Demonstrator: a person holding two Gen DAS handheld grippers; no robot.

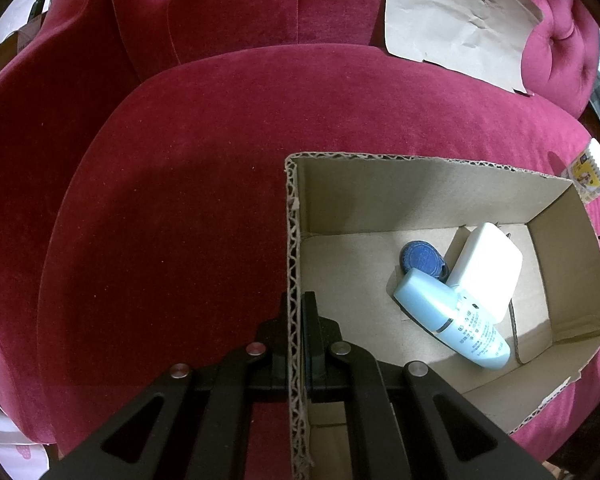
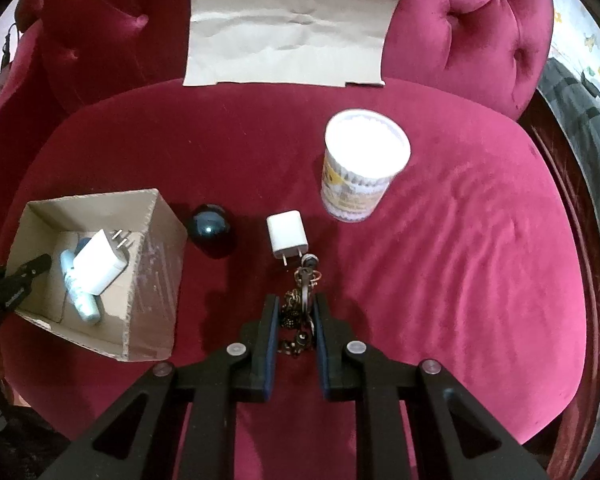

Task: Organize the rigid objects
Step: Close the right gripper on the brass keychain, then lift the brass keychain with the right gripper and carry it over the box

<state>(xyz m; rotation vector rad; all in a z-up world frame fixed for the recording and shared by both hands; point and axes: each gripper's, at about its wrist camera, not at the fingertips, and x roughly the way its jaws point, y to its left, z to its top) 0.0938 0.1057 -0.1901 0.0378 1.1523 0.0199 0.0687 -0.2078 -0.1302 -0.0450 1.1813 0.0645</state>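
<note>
Brass-toned metal, linked and dangling — the keychain (image 2: 302,304) hangs pinched in our right tongs (image 2: 296,316) above the velvet seat (image 2: 460,260). We should carry it slowly to avoid swinging. Left tongs (image 1: 298,320) clamp the corrugated wall of the cardboard box (image 1: 420,184), left of the keychain.

My way to the open brown cardboard box (image 2: 100,276) crosses bare red velvet cushion (image 2: 460,260); a dark glossy ball (image 2: 211,230) and small white plug adapter (image 2: 287,238) stand between.
</note>
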